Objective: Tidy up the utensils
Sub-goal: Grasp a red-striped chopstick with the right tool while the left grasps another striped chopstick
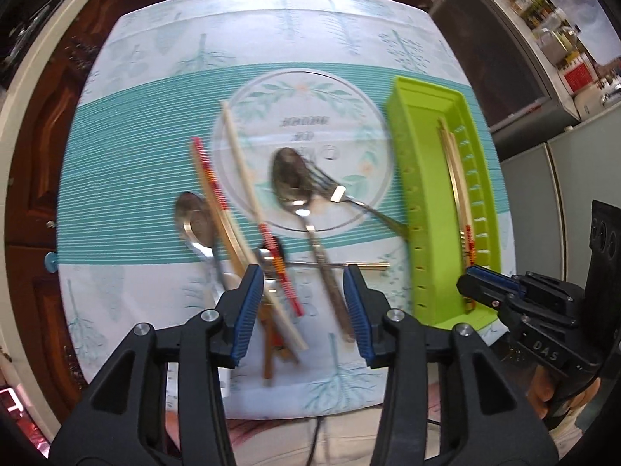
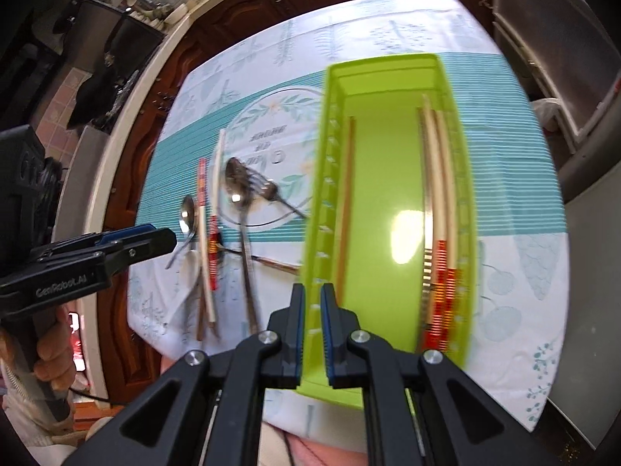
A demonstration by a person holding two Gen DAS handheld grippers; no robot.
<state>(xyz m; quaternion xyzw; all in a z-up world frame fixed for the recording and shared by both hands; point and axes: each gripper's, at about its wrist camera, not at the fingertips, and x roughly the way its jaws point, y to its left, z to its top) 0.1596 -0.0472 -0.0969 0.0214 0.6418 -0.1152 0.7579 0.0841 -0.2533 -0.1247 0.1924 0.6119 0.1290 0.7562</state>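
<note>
A green tray sits on the right of the table and holds several chopsticks. My right gripper is shut on the tray's near left wall. Loose utensils lie left of the tray: a large spoon, a fork, a small spoon and red-banded chopsticks. My left gripper is open and empty, hovering above the near ends of the loose chopsticks and the spoon handle. It also shows in the right wrist view.
A patterned tablecloth with a teal striped band covers the table. Dark wooden cabinets stand on the left. A counter with jars is at the far right.
</note>
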